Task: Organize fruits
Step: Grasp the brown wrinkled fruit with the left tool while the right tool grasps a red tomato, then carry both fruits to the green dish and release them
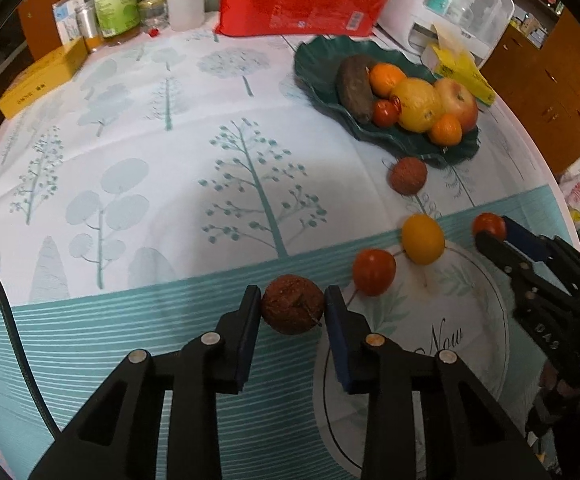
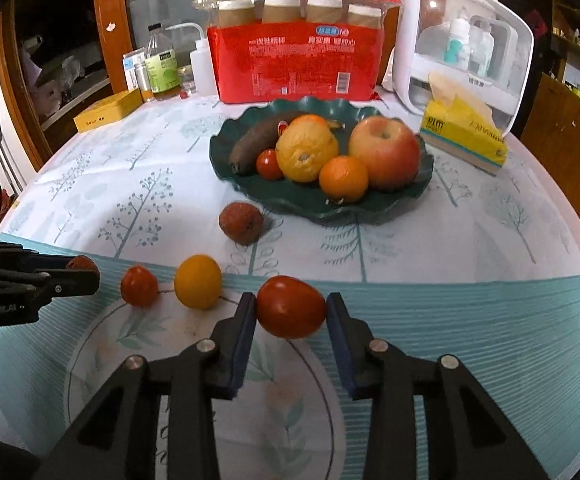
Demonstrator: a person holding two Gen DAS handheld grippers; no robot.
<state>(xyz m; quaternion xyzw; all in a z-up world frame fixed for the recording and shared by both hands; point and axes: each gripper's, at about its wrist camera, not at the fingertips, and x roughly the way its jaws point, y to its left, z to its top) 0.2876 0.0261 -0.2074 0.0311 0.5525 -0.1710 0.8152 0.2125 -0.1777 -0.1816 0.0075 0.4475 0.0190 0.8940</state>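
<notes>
My left gripper [image 1: 292, 309] is shut on a brown wrinkled fruit [image 1: 292, 309] just above the tablecloth. My right gripper [image 2: 291, 311] is shut on a red tomato [image 2: 291, 311]; it also shows in the left wrist view [image 1: 489, 227]. Between them on the cloth lie a small red tomato [image 2: 139, 285], a yellow-orange fruit [image 2: 198, 281] and a reddish lychee-like fruit [image 2: 241, 223]. The dark green fruit plate [image 2: 370, 206] behind holds an apple [image 2: 386, 151], a yellow citrus, an orange, a small tomato and a dark banana.
At the back of the table stand a red package [image 2: 294, 62], a white appliance [image 2: 462, 44], a yellow tissue box [image 2: 464, 140], bottles [image 2: 162, 64] and a yellow box [image 2: 108, 110]. A wooden cabinet is to the right.
</notes>
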